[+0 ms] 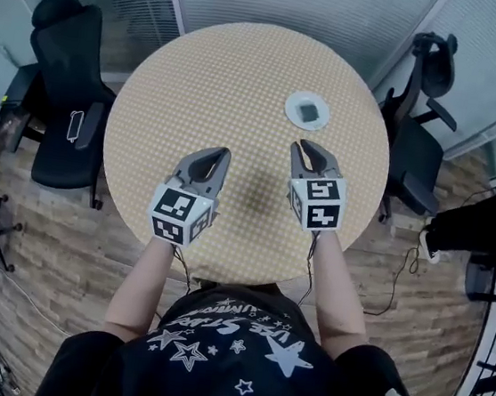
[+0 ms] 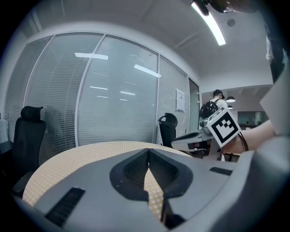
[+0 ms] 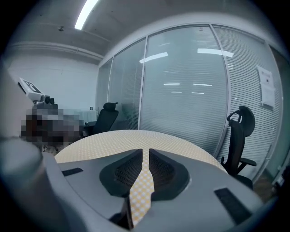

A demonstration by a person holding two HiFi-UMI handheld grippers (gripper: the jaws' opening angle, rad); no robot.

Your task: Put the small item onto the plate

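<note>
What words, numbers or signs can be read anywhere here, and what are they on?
Shirt print: white lettering among stars, upside down to the head view; "STAR" seems to be part of it, the rest is unsure.
Left marker cube and right marker cube: black-and-white square patterns, no letters.
Paper sheet on the glass wall: too small to read.

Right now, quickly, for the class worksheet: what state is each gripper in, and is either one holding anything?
Left gripper: closed, jaws together, holding nothing.
Right gripper: closed, jaws all but touching, holding nothing.
</note>
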